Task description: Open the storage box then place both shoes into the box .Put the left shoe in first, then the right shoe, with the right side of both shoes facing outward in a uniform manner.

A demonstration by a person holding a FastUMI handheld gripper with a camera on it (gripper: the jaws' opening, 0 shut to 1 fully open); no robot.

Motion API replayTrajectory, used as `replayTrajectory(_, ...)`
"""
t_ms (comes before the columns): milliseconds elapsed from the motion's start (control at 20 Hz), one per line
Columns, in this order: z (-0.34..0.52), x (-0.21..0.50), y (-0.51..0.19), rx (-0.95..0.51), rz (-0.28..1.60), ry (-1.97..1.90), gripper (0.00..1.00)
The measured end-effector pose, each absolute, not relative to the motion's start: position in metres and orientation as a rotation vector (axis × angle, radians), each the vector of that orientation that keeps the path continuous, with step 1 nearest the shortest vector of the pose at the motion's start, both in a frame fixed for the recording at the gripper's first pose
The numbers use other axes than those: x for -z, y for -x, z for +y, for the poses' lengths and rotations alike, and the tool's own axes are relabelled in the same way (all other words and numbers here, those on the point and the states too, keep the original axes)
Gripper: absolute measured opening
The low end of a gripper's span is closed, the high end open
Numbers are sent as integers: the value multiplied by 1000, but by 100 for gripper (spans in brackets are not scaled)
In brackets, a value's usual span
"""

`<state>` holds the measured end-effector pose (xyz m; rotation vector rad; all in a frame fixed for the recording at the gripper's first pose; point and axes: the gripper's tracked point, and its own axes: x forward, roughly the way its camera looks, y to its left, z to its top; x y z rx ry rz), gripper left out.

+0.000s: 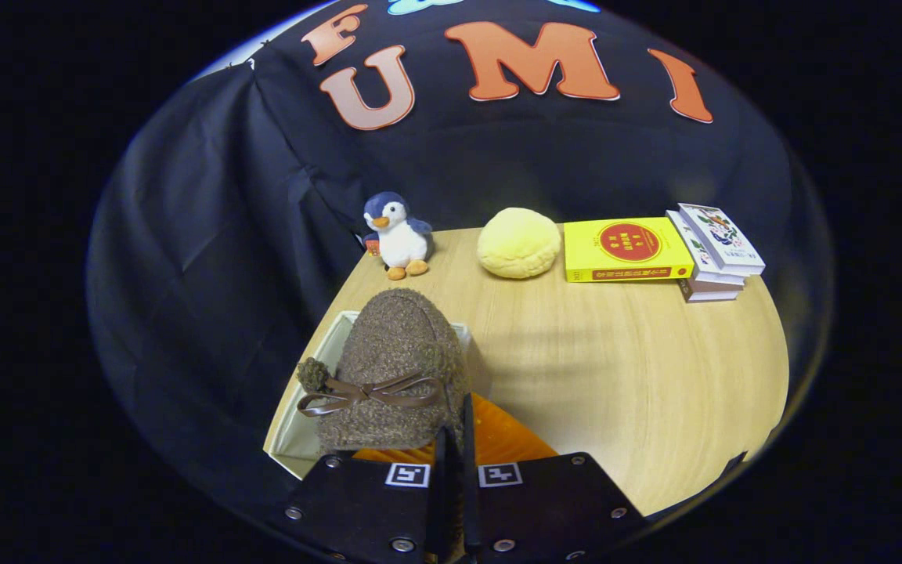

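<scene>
At the left, a white open-topped storage box [288, 439] sits at the near-left corner of the pale wooden table [615, 392], and a fuzzy brown boucle shoe with a thin brown leather bow [392, 368] hangs over it, toe pointing away. The gripper [455, 439] has its fingers drawn almost together just ahead of the camera, pinching what looks like the shoe's rear collar — the contact itself is hidden. The shoe should be light, soft and floppy, so the stiffer heel rim is the sensible hold. An orange flap [498, 435], perhaps the lid, lies beside. Further right stand a plush penguin [398, 235], a yellow round cushion [518, 243] and stacked books [658, 251].
</scene>
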<state>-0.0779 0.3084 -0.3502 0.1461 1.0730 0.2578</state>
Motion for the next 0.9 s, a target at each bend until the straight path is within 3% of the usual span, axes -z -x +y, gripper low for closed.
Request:
replayTrajectory(400,359,384,89,-191,1145,-164,10)
replayTrajectory(600,359,400,105,-151,1180,-151,15)
replayTrajectory(900,357,380,111,-236,1137,-223,41)
